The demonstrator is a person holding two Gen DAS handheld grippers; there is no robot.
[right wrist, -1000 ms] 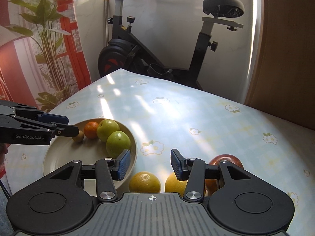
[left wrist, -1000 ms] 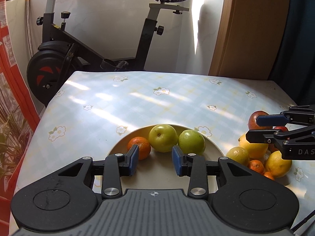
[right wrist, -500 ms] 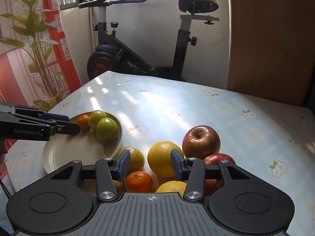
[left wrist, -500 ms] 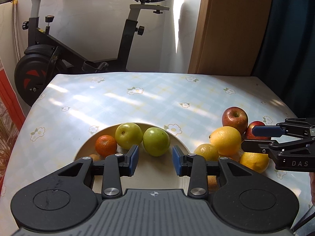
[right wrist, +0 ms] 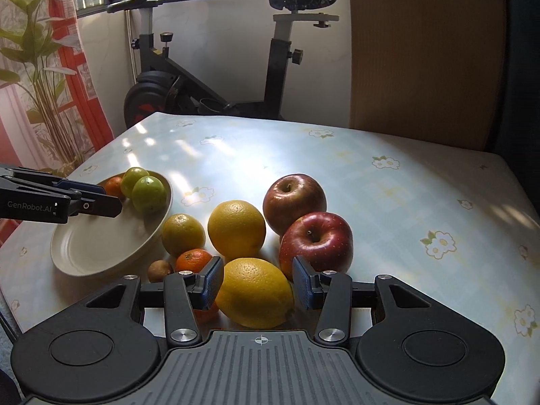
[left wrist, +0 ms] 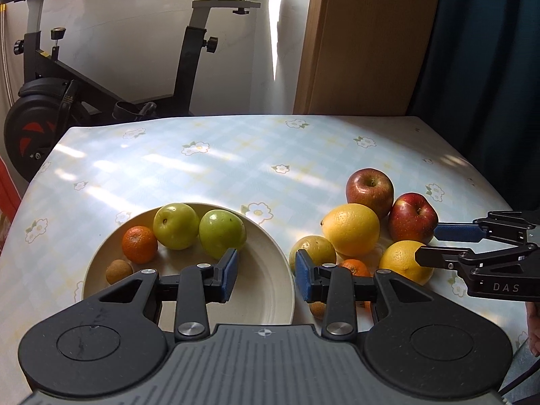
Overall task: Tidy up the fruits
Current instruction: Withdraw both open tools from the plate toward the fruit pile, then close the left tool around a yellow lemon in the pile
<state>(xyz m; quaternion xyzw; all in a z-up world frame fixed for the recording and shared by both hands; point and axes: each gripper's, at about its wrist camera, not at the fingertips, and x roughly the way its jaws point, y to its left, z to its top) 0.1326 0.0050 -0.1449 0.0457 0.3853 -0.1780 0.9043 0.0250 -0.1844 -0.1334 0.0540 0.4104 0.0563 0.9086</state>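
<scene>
Both hands have slid toward the loose fruits. Right gripper [right wrist: 258, 283] now frames the lemon [right wrist: 253, 292] with narrow jaws, not pressing it. Left gripper [left wrist: 266, 275], narrow and empty, waits over the plate [left wrist: 266, 290], which holds green fruits at 11 o'clock.
</scene>
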